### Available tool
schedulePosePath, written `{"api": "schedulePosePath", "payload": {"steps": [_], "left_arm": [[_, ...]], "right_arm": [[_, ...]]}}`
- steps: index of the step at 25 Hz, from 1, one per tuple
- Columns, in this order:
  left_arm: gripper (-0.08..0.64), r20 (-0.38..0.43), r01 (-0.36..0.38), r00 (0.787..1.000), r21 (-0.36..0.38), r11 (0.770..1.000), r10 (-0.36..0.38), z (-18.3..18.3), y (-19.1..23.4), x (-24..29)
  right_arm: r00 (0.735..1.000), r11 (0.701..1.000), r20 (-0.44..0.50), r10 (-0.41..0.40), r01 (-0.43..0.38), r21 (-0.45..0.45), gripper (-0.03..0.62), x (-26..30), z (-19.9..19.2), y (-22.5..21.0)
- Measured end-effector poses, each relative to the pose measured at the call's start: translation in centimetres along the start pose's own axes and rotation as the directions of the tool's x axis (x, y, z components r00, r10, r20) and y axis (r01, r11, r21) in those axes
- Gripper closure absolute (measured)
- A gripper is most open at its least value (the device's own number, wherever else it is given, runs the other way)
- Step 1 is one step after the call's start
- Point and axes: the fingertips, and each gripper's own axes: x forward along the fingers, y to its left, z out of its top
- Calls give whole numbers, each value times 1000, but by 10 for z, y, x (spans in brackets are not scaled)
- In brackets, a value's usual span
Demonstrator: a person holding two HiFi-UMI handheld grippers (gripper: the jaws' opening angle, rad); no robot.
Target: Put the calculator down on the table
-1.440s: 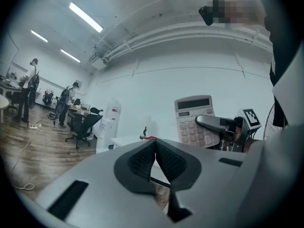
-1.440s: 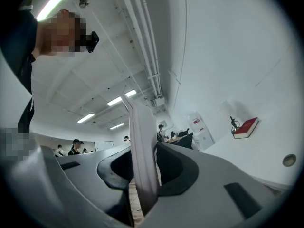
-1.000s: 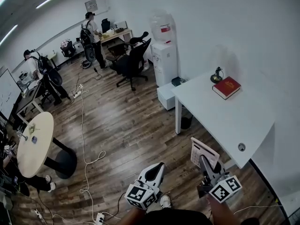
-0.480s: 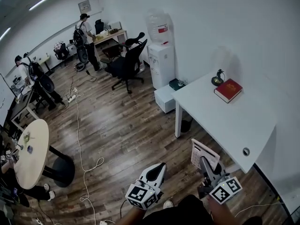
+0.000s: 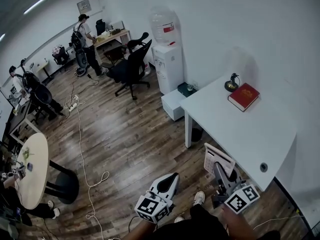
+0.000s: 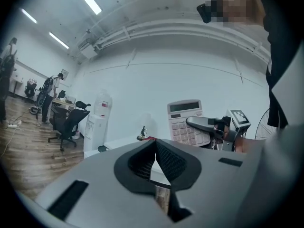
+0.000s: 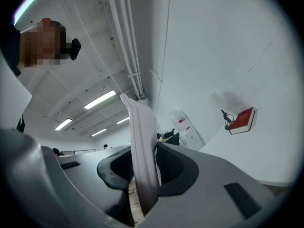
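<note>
1. Currently right gripper (image 5: 217,167) pinches the calculator (image 5: 214,156) edge-on, upright, in the air near the white table (image 5: 250,134) edge.
2. Left gripper (image 5: 170,179): jaws pressed together, empty.
3. Red book (image 5: 242,96) lies on the table's far end.

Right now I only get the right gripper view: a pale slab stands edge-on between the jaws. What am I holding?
Observer: The calculator. The left gripper view shows its keypad, with the right gripper clamped on it.
Operator: Is it over the table?
Observer: Not by the head view. It shows against the wooden floor, just off the near edge of the table.
Operator: And the other gripper?
Observer: The left gripper is shut on nothing, beside yours and also short of the table.
</note>
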Motion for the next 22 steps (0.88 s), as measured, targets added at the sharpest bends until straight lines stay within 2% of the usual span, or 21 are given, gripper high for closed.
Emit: {"api": "schedulePosePath", "payload": {"steps": [14,22], "left_arm": [[540,-24,-7,1000,-5,1000,7,13,22,117],[540,-43,17,999,-2,1000,-17,13,20,185]], "right_arm": [[1000,1000,-3,-18,18,-1,468,57,41,-93],[1000,1000,-14,-10,10,17,469,79,59,-143]]}}
